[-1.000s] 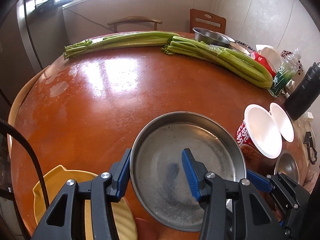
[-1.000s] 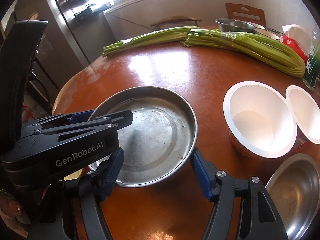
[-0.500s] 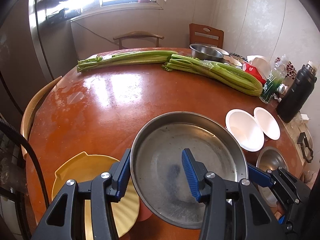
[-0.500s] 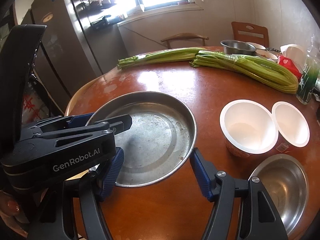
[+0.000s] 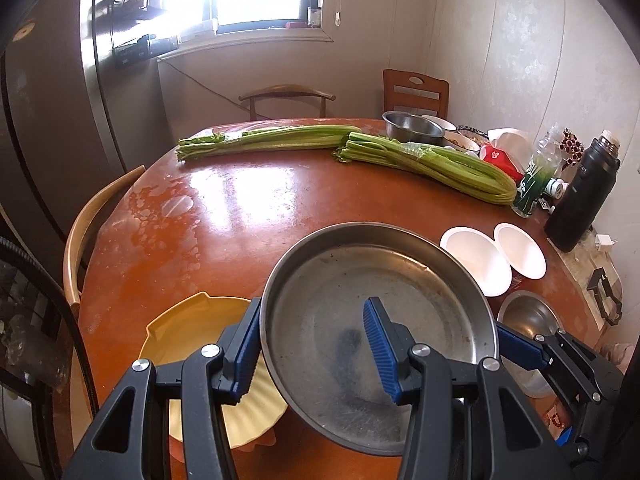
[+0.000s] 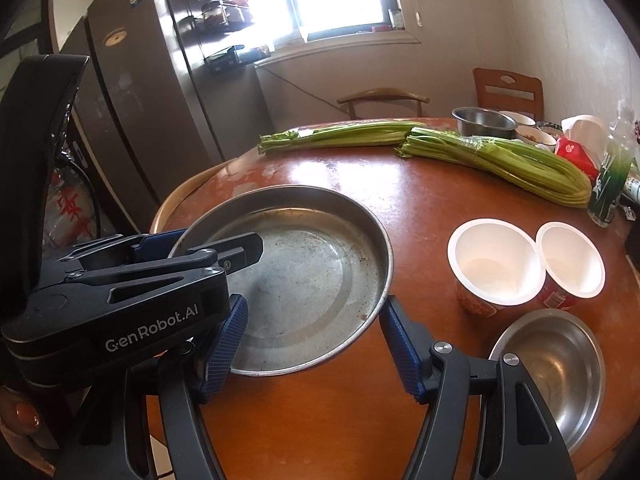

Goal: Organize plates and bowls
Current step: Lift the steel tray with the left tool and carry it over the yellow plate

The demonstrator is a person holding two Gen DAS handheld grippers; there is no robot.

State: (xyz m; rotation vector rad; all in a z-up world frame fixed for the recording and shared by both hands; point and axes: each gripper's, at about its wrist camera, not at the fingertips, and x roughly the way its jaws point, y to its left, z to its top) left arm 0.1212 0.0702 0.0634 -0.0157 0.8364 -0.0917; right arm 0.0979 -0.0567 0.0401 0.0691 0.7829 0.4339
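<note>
Steel fills the middle of both views: a wide, shallow round metal pan that we hold above a round reddish-brown table.

Our left gripper is clamped on the pan's near-left rim, one blue pad outside the wall and the other inside on the pan floor. Our right gripper stands about half open at the pan's opposite, lower edge. From its own camera one pad lies under the rim and the other stands clear to the side, so we cannot tell that it presses on anything; we judge it only steadies or waits.

To the left and partly under the pan sits a yellow scalloped plate. To the right stand two white paper cups, touching each other, and nearer us a small steel bowl. Celery bunches lie across the far side.

The step in hand looks like carrying the pan to a stacking place. With one pinch on one rim, the far edge wants to droop, so we would keep the wrist level, move slowly, and bring the right gripper up to support the free edge before setting down.

Being round, the pan has no long axis. Its open face points up, tilted slightly, far rim highest in the left view.
</note>
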